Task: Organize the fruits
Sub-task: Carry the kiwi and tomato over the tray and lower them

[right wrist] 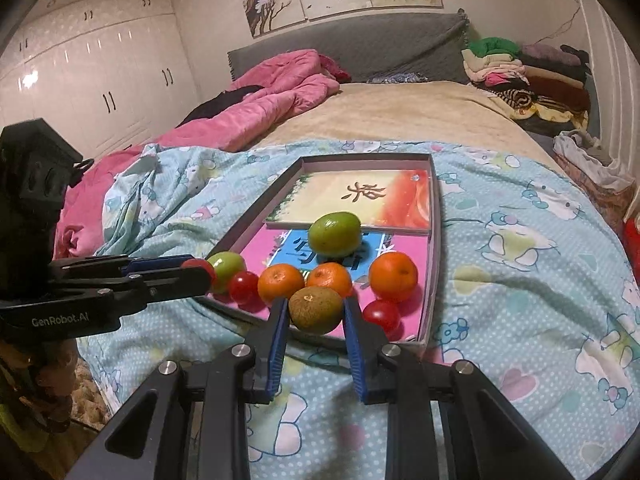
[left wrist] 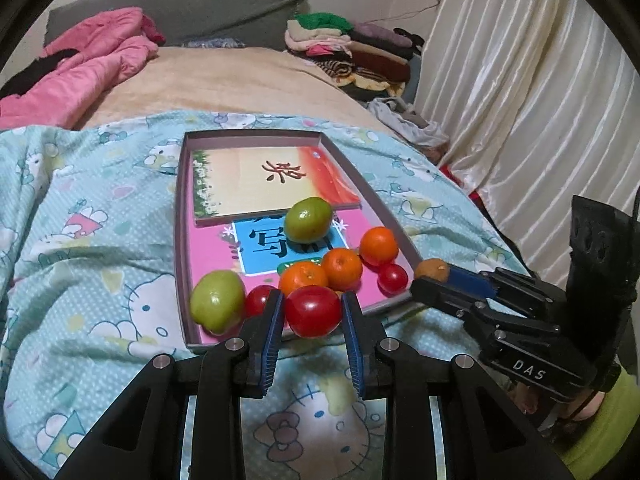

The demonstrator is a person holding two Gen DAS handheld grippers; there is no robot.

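Note:
My left gripper [left wrist: 312, 307] is shut on a red tomato [left wrist: 313, 311], held just above the near edge of the shallow grey-rimmed tray [left wrist: 181, 220]. Inside the tray lie two green fruits [left wrist: 309, 219], three oranges [left wrist: 342, 269] and two small tomatoes [left wrist: 393, 278]. My right gripper [right wrist: 315, 306] is shut on a brown kiwi-like fruit [right wrist: 316, 309] over the tray's near edge [right wrist: 436, 248]. Each gripper shows in the other's view: the right gripper [left wrist: 434, 276] beside the tray's right corner, the left gripper [right wrist: 200, 274] at its left corner.
The tray sits on a light-blue cartoon-print blanket [left wrist: 100, 240] on a bed, with two printed books [left wrist: 276, 178] lining its floor. A pink quilt [right wrist: 276, 96] lies far left, folded clothes [left wrist: 352, 52] far right, a white curtain [left wrist: 520, 100] on the right, and white wardrobes [right wrist: 100, 72] on the left.

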